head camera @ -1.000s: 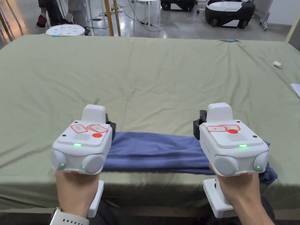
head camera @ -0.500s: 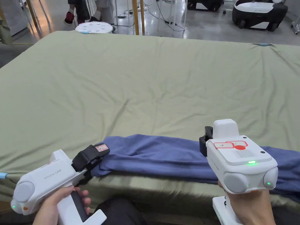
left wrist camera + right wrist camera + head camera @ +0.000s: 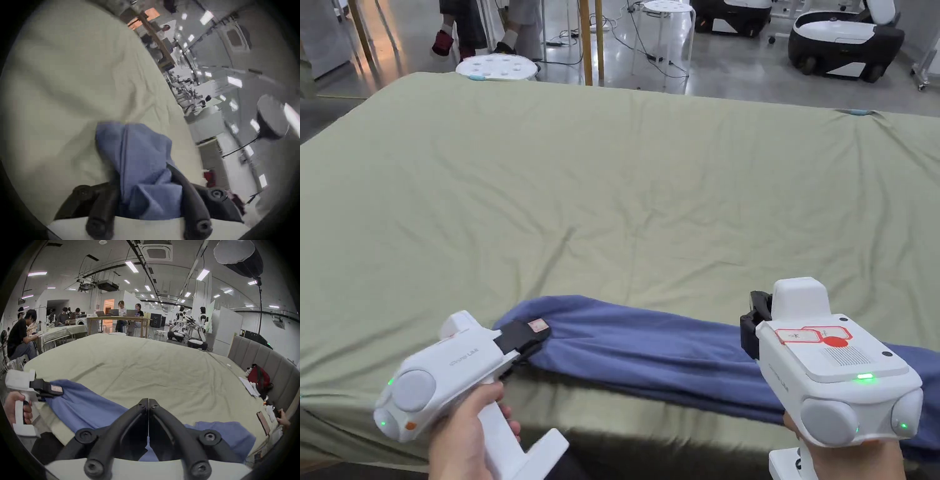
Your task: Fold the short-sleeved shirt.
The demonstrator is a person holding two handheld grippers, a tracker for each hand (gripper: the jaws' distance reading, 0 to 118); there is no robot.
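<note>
Where the bed [image 3: 625, 187] meets its near edge, the shirt [image 3: 650, 350] is laid out as a long blue folded band, running from the left gripper to past the right gripper. The shirt's left end is clamped by the left gripper [image 3: 526, 340]: in the left gripper view blue cloth [image 3: 142, 170] is seen bunched between the two black fingers [image 3: 186, 186], which are pressed on it from both sides. The left gripper is held tilted, pointing right and far, by the left hand [image 3: 464, 431]. The right gripper [image 3: 148, 400] is held above the shirt's right part; in its own view the fingers [image 3: 129, 421] are seen closed together tip to tip, with nothing between the tips, and the shirt is seen beneath them. Whether the shirt is touched by the right gripper cannot be told. The green sheet is wrinkled. Stools, robots and seated people are seen beyond the far side of the bed.
</note>
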